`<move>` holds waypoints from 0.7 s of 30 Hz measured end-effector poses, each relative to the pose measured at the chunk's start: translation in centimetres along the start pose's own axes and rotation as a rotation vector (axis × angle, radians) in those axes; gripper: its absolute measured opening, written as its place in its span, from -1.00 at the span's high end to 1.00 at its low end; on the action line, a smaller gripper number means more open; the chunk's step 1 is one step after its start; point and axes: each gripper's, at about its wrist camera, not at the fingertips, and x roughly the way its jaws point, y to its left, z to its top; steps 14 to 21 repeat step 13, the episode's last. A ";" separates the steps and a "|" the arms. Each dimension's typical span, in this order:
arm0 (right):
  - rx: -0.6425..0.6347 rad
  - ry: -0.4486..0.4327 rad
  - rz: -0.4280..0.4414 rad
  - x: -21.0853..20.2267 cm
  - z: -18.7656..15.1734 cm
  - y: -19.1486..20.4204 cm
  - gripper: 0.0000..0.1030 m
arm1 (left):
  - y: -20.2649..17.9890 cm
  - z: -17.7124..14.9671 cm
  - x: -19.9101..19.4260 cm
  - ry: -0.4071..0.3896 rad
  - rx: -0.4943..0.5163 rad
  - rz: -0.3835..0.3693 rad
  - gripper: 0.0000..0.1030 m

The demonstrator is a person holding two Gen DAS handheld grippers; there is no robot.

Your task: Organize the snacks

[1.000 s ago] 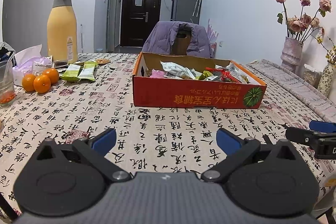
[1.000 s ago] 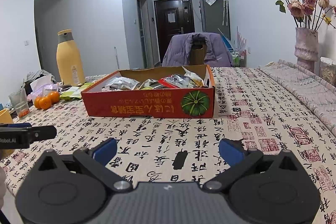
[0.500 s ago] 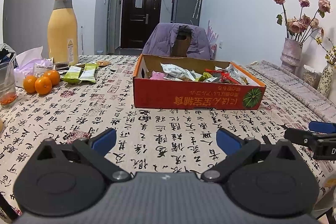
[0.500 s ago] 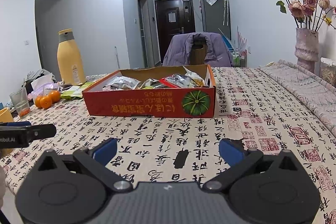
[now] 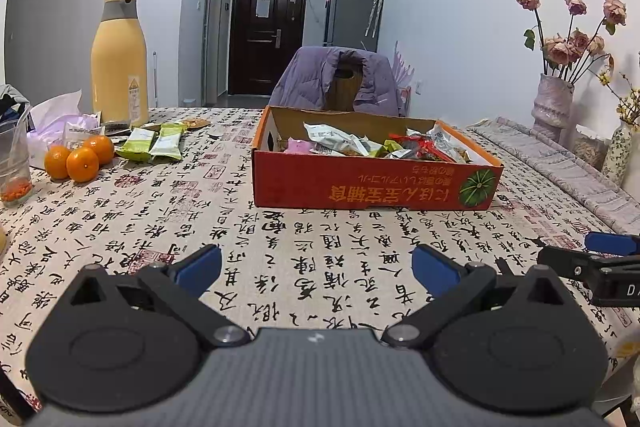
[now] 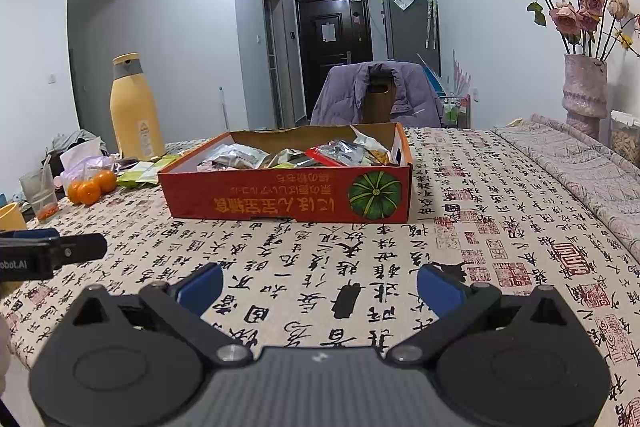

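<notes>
A red cardboard box [image 5: 372,187] [image 6: 288,195] with a pumpkin picture sits mid-table, filled with several snack packets [image 5: 340,143] [image 6: 340,153]. Two green snack packets [image 5: 154,145] [image 6: 142,171] lie on the cloth left of the box. My left gripper [image 5: 316,269] is open and empty, low over the table in front of the box. My right gripper [image 6: 320,287] is open and empty, also in front of the box. Each gripper's tip shows at the edge of the other's view.
A tall yellow bottle [image 5: 119,55] [image 6: 134,107], three oranges [image 5: 78,159] [image 6: 90,187], a tissue bag [image 5: 56,123] and a plastic cup [image 5: 14,171] stand at the left. A vase of dried roses [image 5: 554,107] [image 6: 584,91] stands at the right. A chair with a purple jacket [image 5: 340,79] is behind the table.
Both views have shifted slightly, and the box looks a little closer in the right wrist view. Both grippers stay open and empty.
</notes>
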 end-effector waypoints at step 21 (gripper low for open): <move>-0.003 0.006 0.001 0.0 -0.2 0.1 -1.00 | -0.3 0.0 -0.4 -0.009 -0.004 -0.037 -1.00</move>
